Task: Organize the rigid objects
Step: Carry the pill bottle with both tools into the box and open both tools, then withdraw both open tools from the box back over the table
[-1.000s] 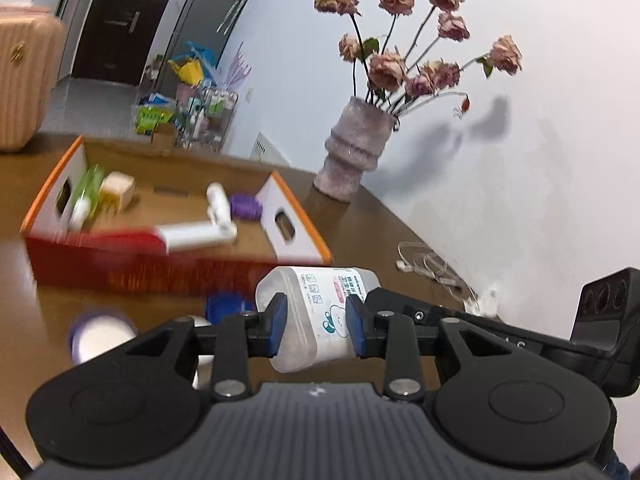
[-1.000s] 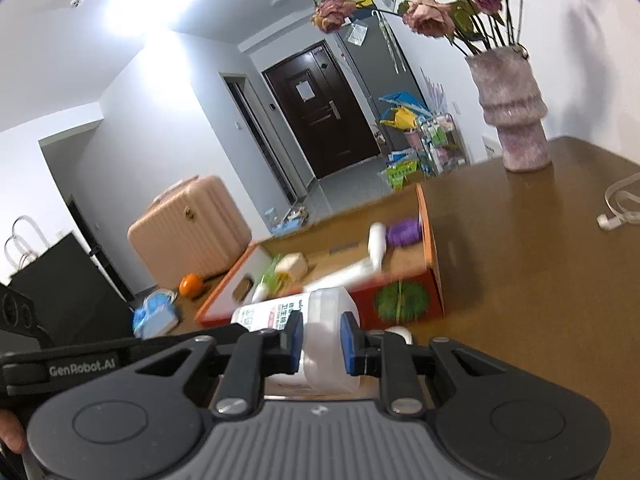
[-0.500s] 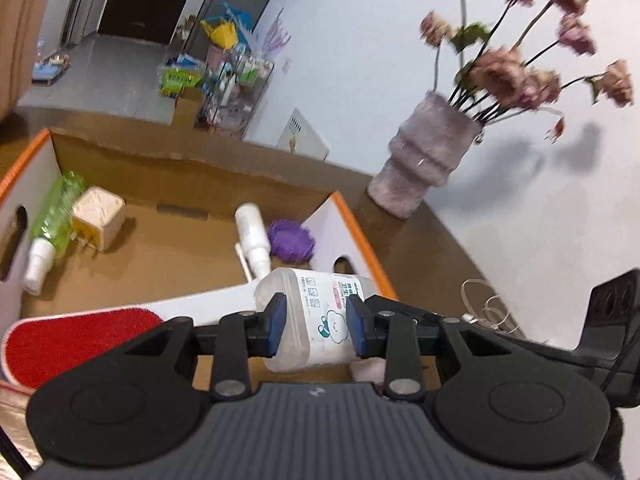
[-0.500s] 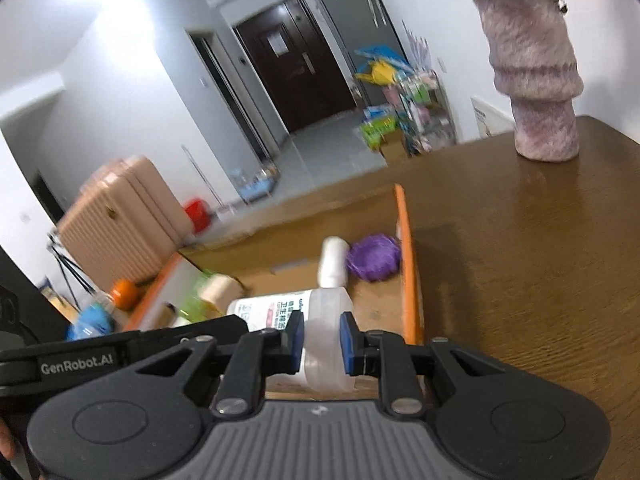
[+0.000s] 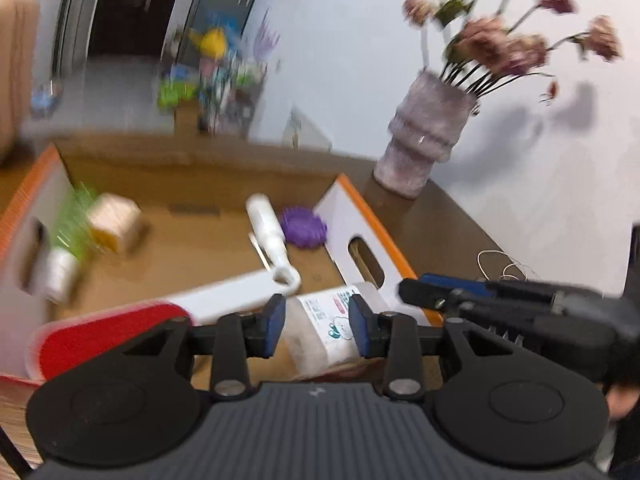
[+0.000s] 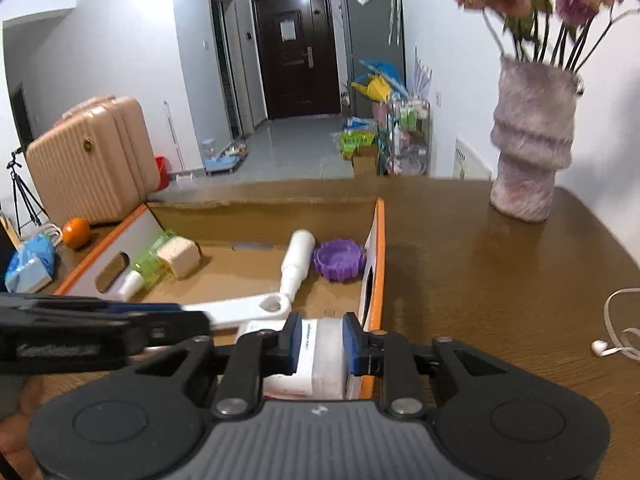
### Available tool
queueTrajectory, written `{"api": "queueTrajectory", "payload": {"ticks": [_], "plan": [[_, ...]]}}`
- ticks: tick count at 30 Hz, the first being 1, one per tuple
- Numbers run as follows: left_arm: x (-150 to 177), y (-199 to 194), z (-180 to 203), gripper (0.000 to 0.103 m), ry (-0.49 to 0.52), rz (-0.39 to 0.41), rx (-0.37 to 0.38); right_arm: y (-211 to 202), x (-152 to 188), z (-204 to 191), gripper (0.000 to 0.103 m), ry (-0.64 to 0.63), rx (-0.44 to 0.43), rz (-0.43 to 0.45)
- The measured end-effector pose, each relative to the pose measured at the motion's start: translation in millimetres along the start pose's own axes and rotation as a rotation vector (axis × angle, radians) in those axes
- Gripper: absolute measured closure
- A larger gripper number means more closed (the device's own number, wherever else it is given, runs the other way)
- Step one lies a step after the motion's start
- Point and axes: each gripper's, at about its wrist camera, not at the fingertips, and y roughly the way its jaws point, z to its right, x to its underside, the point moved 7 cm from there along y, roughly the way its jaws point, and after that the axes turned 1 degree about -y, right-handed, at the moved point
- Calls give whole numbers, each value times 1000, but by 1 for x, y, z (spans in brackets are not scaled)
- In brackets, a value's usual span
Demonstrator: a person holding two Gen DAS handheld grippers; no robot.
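left gripper: 1, pads apart, gap shows each side of the bottle, not clamping
right gripper: 1, both blue pads pressed on the bottle, gripping it
bottle: 1, clear w/ white label, lying sideways low in the near right corner of the box, by the orange-edged wall
box: 1, cardboard, orange rims, white end walls w/ handle slots, on brown table
in box: 1 lint brush red pad white handle; 1 white tube; 1 purple round piece; 1 green bottle; 1 beige block
on table: 1 vase w/ dried roses; 1 white earphone cable
past box, left: 1 orange, 1 blue packet
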Motion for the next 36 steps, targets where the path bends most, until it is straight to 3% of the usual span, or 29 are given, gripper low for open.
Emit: {"api": "queueTrajectory", "payload": {"ticks": [4, 7, 10, 11, 12, 13, 17, 18, 20, 22, 27, 31, 36], "plan": [[3, -58, 3, 63, 98, 98, -83, -43, -10, -12, 79, -32, 6, 69], [10, -103, 6, 57, 140, 163, -153, -79, -11, -25, 73, -57, 8, 133], [28, -151, 13, 41, 200, 258, -217, -115, 1, -41, 69, -81, 12, 207], [35, -165, 16, 25, 218, 289, -233, -127, 8, -46, 67, -78, 14, 239], [43, -179, 18, 19, 224, 315, -238, -139, 15, -51, 62, -77, 15, 280], [53, -192, 19, 19, 221, 332, -245, -152, 25, -57, 59, -83, 15, 324], [93, -235, 19, 3, 250, 411, -330, -190, 66, -80, 31, -96, 29, 452], [104, -246, 18, 2, 251, 446, -360, -199, 79, -85, 20, -91, 40, 482], [127, -267, 17, 0, 249, 494, -392, -214, 104, -94, 10, -81, 74, 529], [152, -283, 15, 0, 240, 510, -405, -226, 134, -102, 10, -59, 108, 532], [211, -306, 5, 0, 226, 472, -416, -229, 196, -119, 10, -57, 67, 415], [229, -310, -2, 0, 210, 438, -433, -236, 204, -125, 10, -63, 68, 406], [229, -312, -5, 0, 187, 445, -420, -239, 205, -131, 10, -74, 65, 402]]}}
